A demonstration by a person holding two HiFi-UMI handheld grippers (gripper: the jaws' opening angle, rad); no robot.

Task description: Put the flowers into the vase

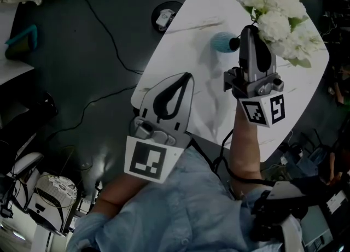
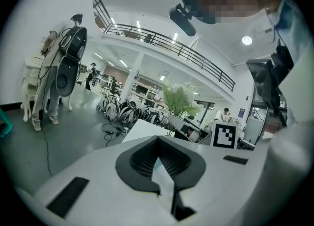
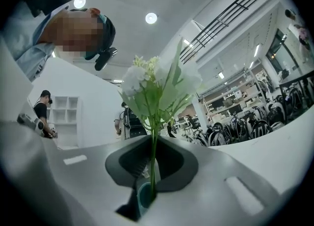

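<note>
Left gripper (image 1: 187, 77), nearest the head camera: my jaws here are closed tip to tip with nothing between them, over the near end of the white marbled table (image 1: 191, 24). Right gripper (image 1: 249, 28), farther along the table: my jaws are closed on the thin green stem (image 3: 154, 163) of the white flowers (image 1: 280, 16), whose blooms and leaves spread beyond the jaw tips. Teal vase (image 1: 221, 42): it stands on the table just left of the right gripper in the head view. In the right gripper view its round mouth lies directly below my jaws, and the stem's lower end sits within that mouth. Dark floor (image 1: 82, 65), crossed by black cables (image 1: 104, 32), surrounds the table.
</note>
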